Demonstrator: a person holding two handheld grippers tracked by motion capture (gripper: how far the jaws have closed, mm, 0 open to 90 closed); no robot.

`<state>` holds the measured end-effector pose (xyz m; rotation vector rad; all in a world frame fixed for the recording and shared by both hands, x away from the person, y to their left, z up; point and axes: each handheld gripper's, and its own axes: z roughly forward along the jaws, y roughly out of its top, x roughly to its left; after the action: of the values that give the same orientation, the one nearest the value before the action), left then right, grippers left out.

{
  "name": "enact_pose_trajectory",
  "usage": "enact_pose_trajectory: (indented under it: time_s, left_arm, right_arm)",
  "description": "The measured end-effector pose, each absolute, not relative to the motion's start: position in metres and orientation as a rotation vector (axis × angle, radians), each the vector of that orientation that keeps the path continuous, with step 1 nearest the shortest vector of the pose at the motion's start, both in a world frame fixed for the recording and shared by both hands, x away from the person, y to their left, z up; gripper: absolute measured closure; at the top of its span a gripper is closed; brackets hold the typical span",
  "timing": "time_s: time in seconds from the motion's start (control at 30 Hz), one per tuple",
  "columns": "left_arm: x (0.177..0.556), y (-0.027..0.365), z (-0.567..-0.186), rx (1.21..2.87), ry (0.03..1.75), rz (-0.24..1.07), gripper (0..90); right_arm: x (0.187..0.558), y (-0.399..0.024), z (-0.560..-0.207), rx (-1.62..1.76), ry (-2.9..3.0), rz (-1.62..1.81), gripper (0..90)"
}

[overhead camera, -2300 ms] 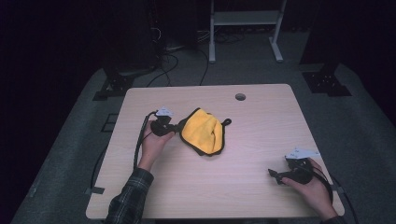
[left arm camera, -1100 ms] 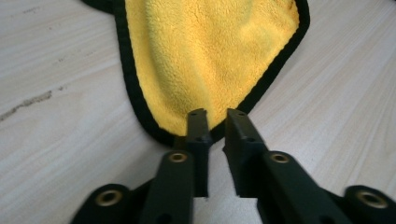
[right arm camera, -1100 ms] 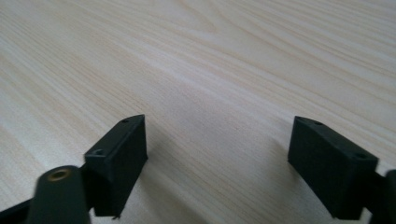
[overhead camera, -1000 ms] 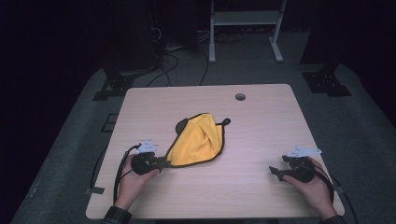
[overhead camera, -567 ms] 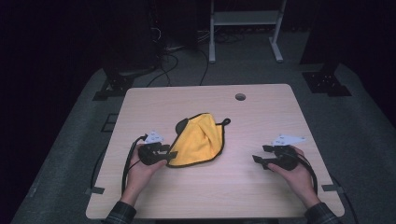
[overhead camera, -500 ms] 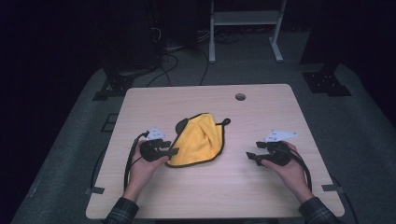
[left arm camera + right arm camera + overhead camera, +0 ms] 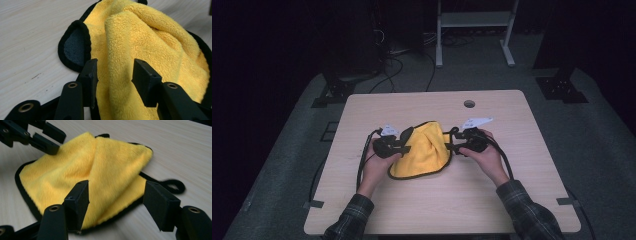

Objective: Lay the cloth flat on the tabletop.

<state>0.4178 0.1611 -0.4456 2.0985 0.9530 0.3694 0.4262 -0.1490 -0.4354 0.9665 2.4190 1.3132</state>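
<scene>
The yellow cloth [image 7: 426, 152] lies bunched at the middle of the table [image 7: 362, 110]. The left tool [image 7: 113, 75] straddles a raised fold at its left edge, jaws closing lately, seemingly not yet pinching. The right tool [image 7: 116, 203] stands open over the cloth's right edge, beside its black loop [image 7: 175, 185].

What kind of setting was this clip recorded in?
Probably a dim lab or recording studio: a lone light wooden table on grey carpet, loose black cables and a white metal stand behind it against darkness.
</scene>
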Motion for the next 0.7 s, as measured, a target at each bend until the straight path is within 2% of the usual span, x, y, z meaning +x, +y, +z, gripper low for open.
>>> enact_pose_trajectory:
  time_s: [0.07,0.13,0.17,0.23,0.27,0.3,0.37,0.53,0.7]
  left_arm:
    - [0.42,0.159,-0.448,2.102,0.942,0.368,61.7]
    - [0.421,0.158,-0.449,2.111,0.939,0.356,71.0]
    - [0.421,0.157,-0.45,2.123,0.927,0.336,74.8]
    - [0.419,0.156,-0.449,2.12,0.912,0.322,82.7]
    - [0.419,0.156,-0.449,2.12,0.912,0.322,85.1]
    - [0.417,0.156,-0.446,2.121,0.912,0.327,85.8]
    - [0.414,0.158,-0.442,2.112,0.907,0.33,86.3]
    - [0.411,0.161,-0.436,2.098,0.895,0.338,86.6]
    - [0.404,0.155,-0.429,2.099,0.861,0.316,86.7]
  right_arm:
    - [0.436,-0.132,-0.442,0.95,2.454,1.301,37.9]
    - [0.439,-0.126,-0.444,0.944,2.469,1.299,39.8]
    - [0.443,-0.118,-0.45,0.935,2.501,1.289,48.4]
    - [0.444,-0.112,-0.455,0.935,2.53,1.27,60.0]
    - [0.444,-0.112,-0.455,0.935,2.53,1.27,60.0]
    - [0.443,-0.111,-0.457,0.943,2.53,1.244,74.4]
    - [0.44,-0.116,-0.455,0.956,2.531,1.242,83.0]
    - [0.43,-0.135,-0.447,0.975,2.497,1.263,85.3]
    - [0.404,-0.165,-0.438,0.995,2.505,1.246,85.9]
